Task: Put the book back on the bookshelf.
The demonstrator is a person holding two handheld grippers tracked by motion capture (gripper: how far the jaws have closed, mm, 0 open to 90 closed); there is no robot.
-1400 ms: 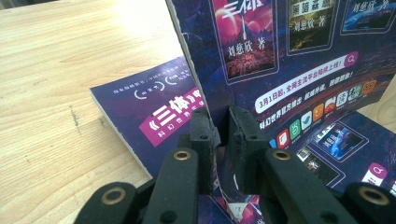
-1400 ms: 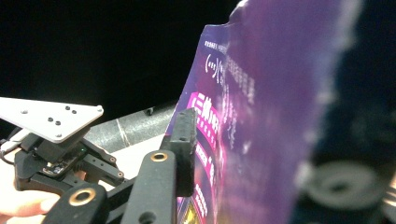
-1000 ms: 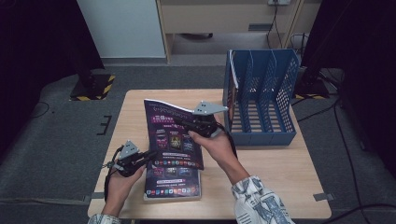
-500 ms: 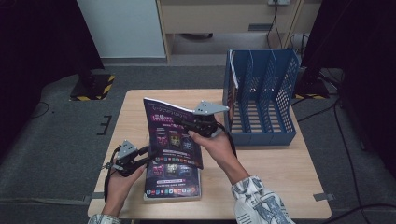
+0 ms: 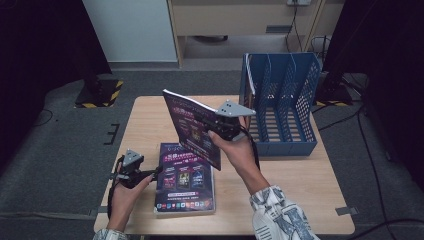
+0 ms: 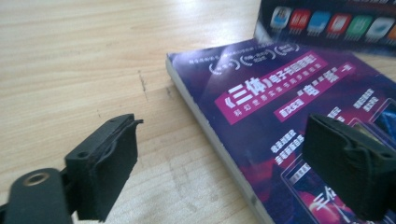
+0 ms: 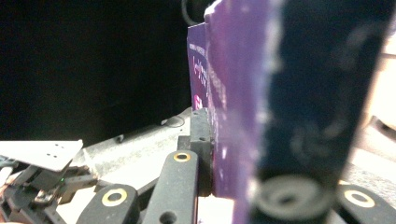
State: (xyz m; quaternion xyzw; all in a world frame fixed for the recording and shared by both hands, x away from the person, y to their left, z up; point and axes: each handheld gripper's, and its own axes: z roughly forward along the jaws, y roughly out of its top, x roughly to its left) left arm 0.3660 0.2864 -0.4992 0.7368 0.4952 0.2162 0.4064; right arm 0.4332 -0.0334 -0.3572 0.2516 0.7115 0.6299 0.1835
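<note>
A purple book (image 5: 192, 127) stands tilted above the table, and my right gripper (image 5: 216, 131) is shut on its right edge. In the right gripper view the jaws (image 7: 224, 154) pinch that book (image 7: 233, 84) edge-on. A second purple book (image 5: 185, 180) lies flat near the table's front edge. My left gripper (image 5: 155, 173) sits low at its left side, and its jaws have just been opening. In the left gripper view it (image 6: 224, 158) stands open, one jaw over bare wood, the other over the flat book (image 6: 280, 88). Nothing is pinched between them.
A blue file rack (image 5: 282, 110) with several upright slots stands at the table's back right, close to the right hand. The wooden table (image 5: 310, 180) has bare room at the right front and back left. Dark floor surrounds it.
The left gripper's jaws have opened beside the flat book. The raised book has gone slightly up and away from the left gripper in the right gripper's hold.
</note>
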